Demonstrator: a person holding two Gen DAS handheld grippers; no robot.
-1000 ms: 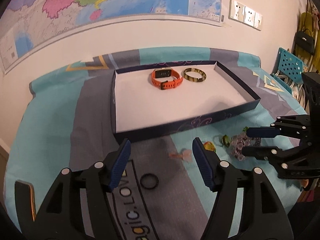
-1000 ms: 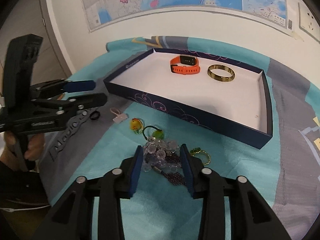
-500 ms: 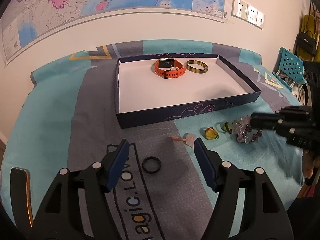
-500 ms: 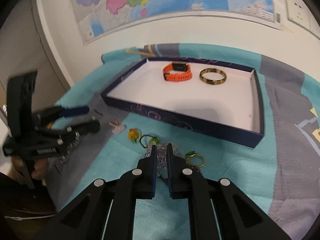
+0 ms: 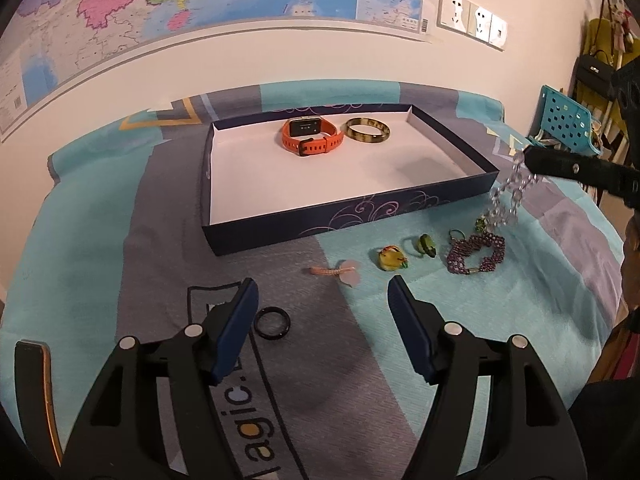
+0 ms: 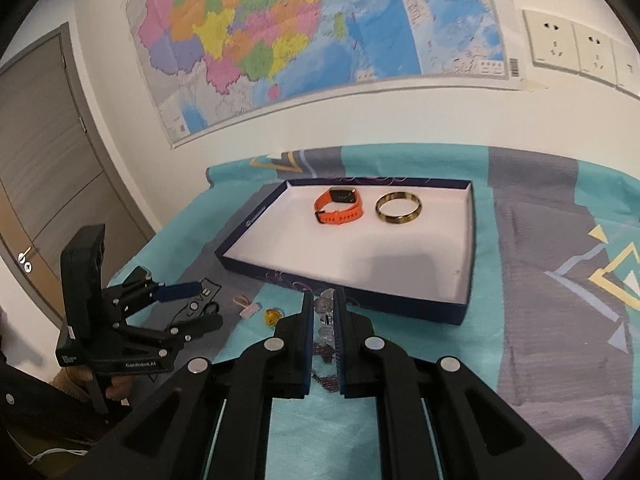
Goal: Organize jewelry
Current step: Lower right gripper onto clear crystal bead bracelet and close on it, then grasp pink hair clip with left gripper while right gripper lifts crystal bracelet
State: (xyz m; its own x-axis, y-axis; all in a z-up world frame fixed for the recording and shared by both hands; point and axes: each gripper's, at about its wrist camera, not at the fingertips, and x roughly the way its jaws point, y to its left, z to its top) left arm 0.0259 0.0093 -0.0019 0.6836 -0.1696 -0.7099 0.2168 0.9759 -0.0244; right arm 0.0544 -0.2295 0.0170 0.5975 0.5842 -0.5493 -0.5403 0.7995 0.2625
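One clear bead bracelet (image 5: 507, 196) pinched between the clenched blue pads of the right gripper (image 6: 323, 312), dangling off the cloth just past the near right corner of the navy tray (image 5: 352, 216); beads visible in the narrow slit between the pads (image 6: 307, 332). Directly below on the teal cloth (image 5: 80, 240), a purple beaded bracelet (image 5: 476, 254), then leftward a green ring (image 5: 426, 245), a yellow ring (image 5: 391, 258) and a pink charm (image 5: 340, 271). Inside the tray at its far side, an orange watch (image 5: 311, 136) just beside a tortoiseshell bangle (image 5: 368, 131). Near left, the left gripper (image 5: 322, 308) spread wide, grasping nothing, a black ring (image 5: 273, 322) on the cloth just inside its left pad.
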